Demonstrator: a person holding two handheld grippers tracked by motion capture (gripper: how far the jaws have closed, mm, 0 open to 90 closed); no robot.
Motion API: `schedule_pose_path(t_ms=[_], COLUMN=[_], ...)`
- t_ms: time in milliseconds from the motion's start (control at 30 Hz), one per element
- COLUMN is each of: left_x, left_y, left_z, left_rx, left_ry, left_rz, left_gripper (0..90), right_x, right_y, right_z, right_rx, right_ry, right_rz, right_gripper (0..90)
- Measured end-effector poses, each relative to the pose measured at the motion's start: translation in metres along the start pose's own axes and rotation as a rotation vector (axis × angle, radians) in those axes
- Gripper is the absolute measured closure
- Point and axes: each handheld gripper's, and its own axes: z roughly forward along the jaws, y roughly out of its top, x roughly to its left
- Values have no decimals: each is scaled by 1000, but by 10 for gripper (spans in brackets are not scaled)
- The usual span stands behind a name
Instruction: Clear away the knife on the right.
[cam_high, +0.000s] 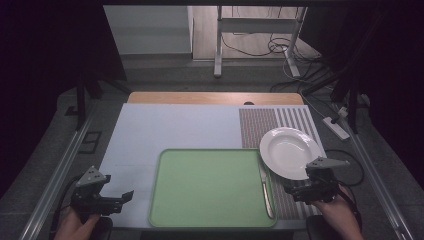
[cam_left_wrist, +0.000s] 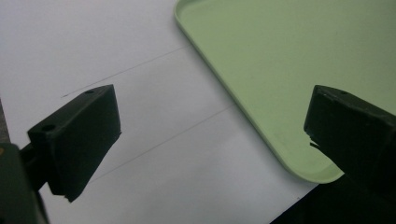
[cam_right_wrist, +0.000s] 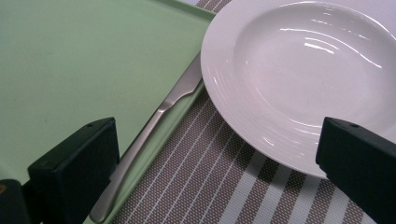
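A light green tray (cam_high: 210, 187) lies at the front middle of the table, with a metal knife (cam_high: 266, 192) along its right rim. A white plate (cam_high: 290, 151) rests on a striped placemat (cam_high: 280, 125), its left edge overlapping the tray's rim. My left gripper (cam_high: 126, 196) hovers open near the table's front left, pointing at the tray's near corner (cam_left_wrist: 308, 170). My right gripper (cam_high: 292, 192) is open at the front right, above the placemat (cam_right_wrist: 224, 186), with the knife (cam_right_wrist: 144, 135) near its left jaw and the plate (cam_right_wrist: 308, 74) just ahead.
A pale mat (cam_high: 170, 130) covers most of the wooden table (cam_high: 215, 97). Beyond the table stand metal stand legs (cam_high: 218, 50) and loose cables (cam_high: 280, 47) on the floor. A power strip (cam_high: 336, 127) lies to the right.
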Motion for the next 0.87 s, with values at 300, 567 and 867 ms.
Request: schedule_pose_path(t_ms=[300,567,867], left_x=[1,1,1], left_y=[-1,-2,-1], left_z=[-1,-2,-2], left_rx=[-10,-17,-19], left_ry=[3,4,1], left_rz=[-10,-14,-15], left_gripper=[37,35,35], right_x=[3,4,6], right_y=[-4,-8,-9], right_z=[-7,-13,-11], right_rx=[-4,-7,17], right_ry=[-30,-46,-46], right_rz=[-6,6,-6], right_gripper=[6,6,6])
